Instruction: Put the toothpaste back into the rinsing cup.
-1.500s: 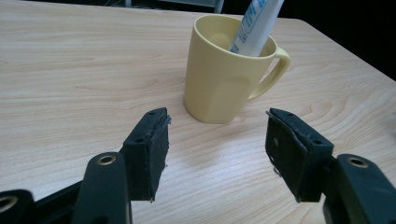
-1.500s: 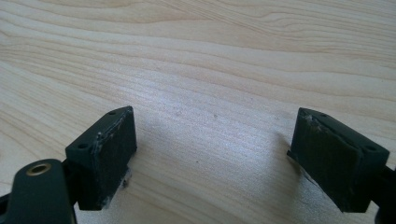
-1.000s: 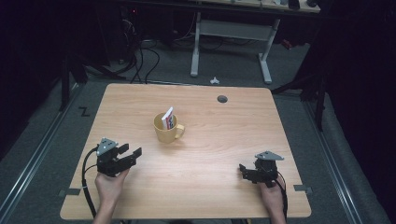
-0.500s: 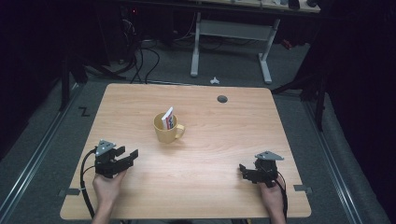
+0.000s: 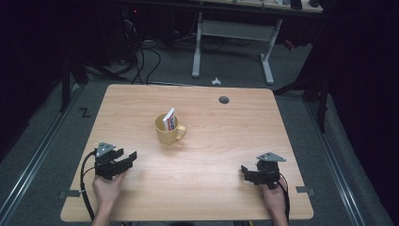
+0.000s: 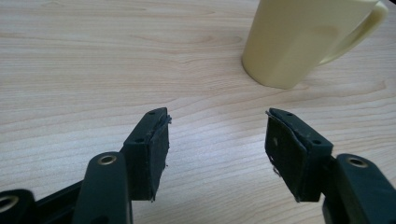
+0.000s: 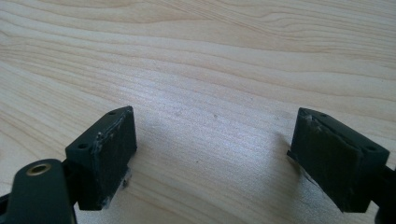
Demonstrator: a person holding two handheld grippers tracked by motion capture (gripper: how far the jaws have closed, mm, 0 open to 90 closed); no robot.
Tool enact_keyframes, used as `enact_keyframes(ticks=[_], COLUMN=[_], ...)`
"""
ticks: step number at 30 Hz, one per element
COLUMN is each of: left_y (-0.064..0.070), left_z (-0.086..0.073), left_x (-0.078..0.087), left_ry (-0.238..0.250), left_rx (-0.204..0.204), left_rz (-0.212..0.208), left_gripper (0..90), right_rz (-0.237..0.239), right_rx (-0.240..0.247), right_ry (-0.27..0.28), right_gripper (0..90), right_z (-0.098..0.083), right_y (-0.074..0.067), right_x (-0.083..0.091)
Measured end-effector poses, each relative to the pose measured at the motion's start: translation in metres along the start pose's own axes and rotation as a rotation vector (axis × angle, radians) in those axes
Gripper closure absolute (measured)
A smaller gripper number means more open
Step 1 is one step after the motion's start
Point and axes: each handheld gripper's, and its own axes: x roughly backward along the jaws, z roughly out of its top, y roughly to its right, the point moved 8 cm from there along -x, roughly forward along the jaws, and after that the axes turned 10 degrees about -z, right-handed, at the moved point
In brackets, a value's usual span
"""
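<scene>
Left gripper (image 5: 132, 155) at lower left of the high view, jaws standing well apart with nothing between them, aimed up and right toward the yellow mug (image 5: 167, 131). Right gripper (image 5: 244, 170) at lower right, likewise wide and empty, low over the desk (image 5: 226, 141). Best done by easing the left one forward, squaring on the mug's body, keeping off the handle side. Mug near frame centre, apart from the left gripper, up and right of it; upper right in the left gripper view. Inside it, probably a small packet (image 5: 170, 119), print too small to read.
</scene>
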Motion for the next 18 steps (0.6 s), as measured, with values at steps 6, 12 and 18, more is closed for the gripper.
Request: enact_keyframes(ticks=[6,12,18], left_y=[-0.004,-0.008,-0.01], left_z=[-0.002,-0.007,-0.01], left_x=[-0.003,-0.009,-0.013], left_ry=[-0.006,-0.031,-0.039], left_rx=[0.005,-0.002,-0.006], left_rz=[0.012,0.033,0.044], left_gripper=[40.0,39.7,39.4], right_rz=[0.0,0.0,0.0], right_rx=[0.0,0.0,0.0], right_ry=[0.0,0.0,0.0], right_gripper=[14.3,14.3,14.3], right_z=[0.0,0.0,0.0], right_y=[0.0,0.0,0.0], right_x=[0.0,0.0,0.0])
